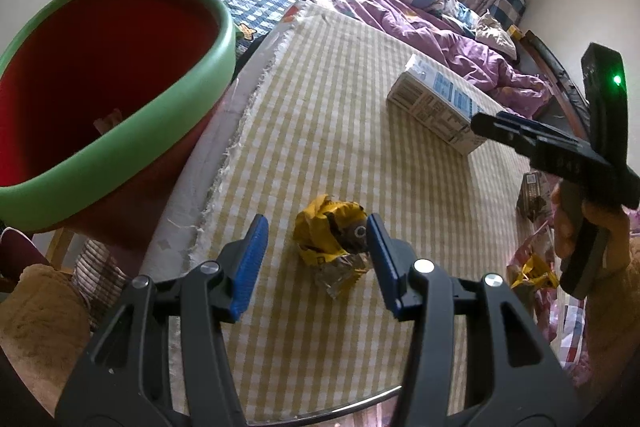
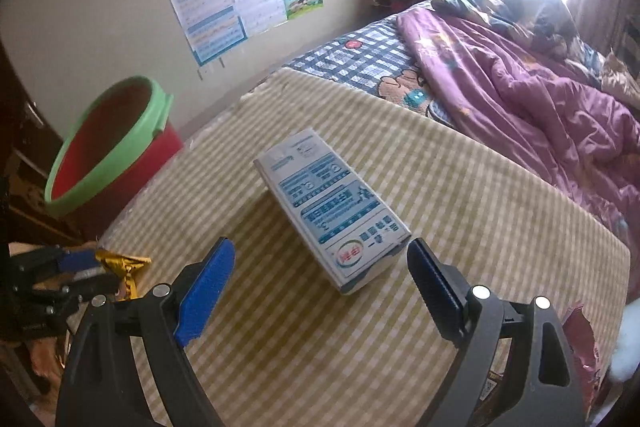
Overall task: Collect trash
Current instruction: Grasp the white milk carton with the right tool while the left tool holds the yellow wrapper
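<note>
A crumpled yellow wrapper [image 1: 334, 235] lies on the yellow checked cloth [image 1: 340, 99]. My left gripper [image 1: 316, 231] is open, its blue pads on either side of the wrapper, not closed on it. A white and blue carton [image 2: 332, 203] lies flat on the cloth; it also shows in the left wrist view [image 1: 436, 107]. My right gripper [image 2: 320, 259] is open and empty, just short of the carton's near end. A red bin with a green rim [image 1: 120, 87] stands at the left edge of the cloth; it also shows in the right wrist view [image 2: 108, 143].
A purple quilt [image 2: 540, 99] lies bunched on the bed beyond the cloth. More wrappers and bags [image 1: 536, 267] lie at the right edge. Posters [image 2: 244, 3] hang on the wall. A wooden chair [image 1: 60, 247] stands under the bin.
</note>
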`<state>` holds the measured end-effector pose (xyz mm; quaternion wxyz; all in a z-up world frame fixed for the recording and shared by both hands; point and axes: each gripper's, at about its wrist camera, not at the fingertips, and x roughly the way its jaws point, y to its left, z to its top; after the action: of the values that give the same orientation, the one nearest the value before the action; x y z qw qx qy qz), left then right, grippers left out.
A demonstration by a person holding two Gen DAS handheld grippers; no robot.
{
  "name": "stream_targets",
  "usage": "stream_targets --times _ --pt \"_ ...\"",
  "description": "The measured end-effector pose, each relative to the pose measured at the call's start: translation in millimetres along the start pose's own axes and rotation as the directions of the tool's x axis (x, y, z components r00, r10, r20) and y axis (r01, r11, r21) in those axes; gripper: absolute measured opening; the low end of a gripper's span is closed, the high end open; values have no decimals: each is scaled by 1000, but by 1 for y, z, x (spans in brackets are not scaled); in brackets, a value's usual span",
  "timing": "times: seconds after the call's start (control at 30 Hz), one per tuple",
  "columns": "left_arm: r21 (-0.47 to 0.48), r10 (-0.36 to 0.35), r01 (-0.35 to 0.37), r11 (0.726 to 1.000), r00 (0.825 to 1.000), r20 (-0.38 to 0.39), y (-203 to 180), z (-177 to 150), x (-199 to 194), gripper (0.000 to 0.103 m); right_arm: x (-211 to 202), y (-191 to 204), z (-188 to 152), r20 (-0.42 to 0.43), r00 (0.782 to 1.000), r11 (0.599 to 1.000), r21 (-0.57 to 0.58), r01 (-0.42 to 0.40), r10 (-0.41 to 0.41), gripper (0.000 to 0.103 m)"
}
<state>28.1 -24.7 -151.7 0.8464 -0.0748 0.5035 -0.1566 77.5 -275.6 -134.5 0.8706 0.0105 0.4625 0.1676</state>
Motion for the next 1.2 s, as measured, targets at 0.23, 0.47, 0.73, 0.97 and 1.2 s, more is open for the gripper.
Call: stream_targets --times 0.23,0.47,0.73,0.97,1.2 --pt "26 -23 23 999 1000 -7 -7 -2 0 48 6 -2 3 -1 1000 1000 10 -26 26 85" --pt "45 -21 23 999 999 -31 -12 -5 7 43 20 -3 7 -22 999 999 36 -27 28 85" --pt "56 -2 3 998 1000 -9 -13 -4 4 29 28 -2 6 -46 996 996 53 -73 76 35" --pt "34 15 -15 999 1000 6 -8 0 2 29 24 14 -2 -54 994 995 14 -98 99 18" --pt "30 16 -17 999 1000 22 -9 2 0 29 9 16 18 33 998 998 -15 -60 60 76"
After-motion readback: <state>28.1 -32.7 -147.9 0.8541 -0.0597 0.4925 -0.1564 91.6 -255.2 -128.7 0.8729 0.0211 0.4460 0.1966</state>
